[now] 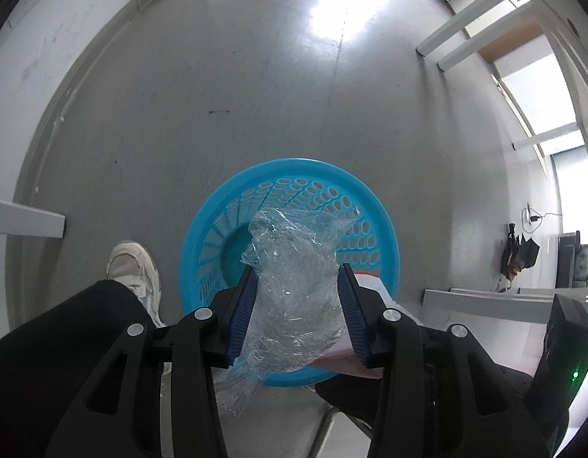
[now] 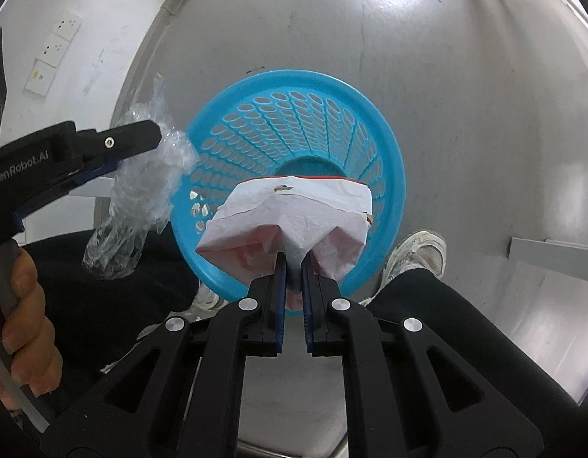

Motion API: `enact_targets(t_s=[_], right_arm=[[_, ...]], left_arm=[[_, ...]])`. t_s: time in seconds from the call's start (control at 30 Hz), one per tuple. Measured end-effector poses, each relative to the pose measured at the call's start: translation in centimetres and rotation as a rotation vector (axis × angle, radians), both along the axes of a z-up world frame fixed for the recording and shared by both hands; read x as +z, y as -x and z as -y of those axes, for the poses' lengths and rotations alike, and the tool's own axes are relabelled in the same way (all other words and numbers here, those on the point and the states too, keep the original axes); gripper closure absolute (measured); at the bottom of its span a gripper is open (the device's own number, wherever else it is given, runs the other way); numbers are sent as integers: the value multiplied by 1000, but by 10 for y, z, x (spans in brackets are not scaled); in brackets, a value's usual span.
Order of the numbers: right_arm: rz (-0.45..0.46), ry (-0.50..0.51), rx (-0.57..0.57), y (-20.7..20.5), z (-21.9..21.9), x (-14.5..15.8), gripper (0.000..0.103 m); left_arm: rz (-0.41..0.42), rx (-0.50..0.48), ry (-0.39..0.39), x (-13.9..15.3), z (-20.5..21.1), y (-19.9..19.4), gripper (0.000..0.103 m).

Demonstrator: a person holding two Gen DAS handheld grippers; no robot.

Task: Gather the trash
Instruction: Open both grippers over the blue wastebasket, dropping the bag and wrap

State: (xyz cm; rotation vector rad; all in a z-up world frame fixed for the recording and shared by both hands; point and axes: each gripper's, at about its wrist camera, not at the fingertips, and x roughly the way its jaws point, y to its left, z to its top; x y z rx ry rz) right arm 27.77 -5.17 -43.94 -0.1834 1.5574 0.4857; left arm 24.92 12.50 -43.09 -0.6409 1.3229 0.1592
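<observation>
Hiding the blue basket [image 1: 374, 206] floor, crumpled plastic [image 1: 294, 286] and paper bag [image 2: 294, 213] sit clamped in left and right jaws.

Both units point downward side by side: the left gripper [image 1: 295, 286], its handle held in the person's left hand [image 2: 24, 324], has its fingers [image 1: 242, 305] spread and clamped, while the right gripper [image 2: 292, 267] has its fingers [image 2: 280, 278] pinched nearly together.
</observation>
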Motion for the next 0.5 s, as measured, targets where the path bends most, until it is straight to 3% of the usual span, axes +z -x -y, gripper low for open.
enact_targets(t_s=[0.1,0.13,0.17,0.2,0.5], right_arm=[[-2,-16,-4,-3,1,-1,90],[4,-14,-6,-5,2,-2,86],[8,-15,-11,-6,4,-3,73],[11,-12,-16,-6,6,-3,63],[51,20,-27,-5,8,3,62]], left_arm=[[20,15,12,3,-4,-3,56],[26,23,14,4,-5,-4,45],[31,31,17,6,-7,-4,34],[43,36,22,8,-8,-4,32],[59,72,3,15,-9,-3,30]])
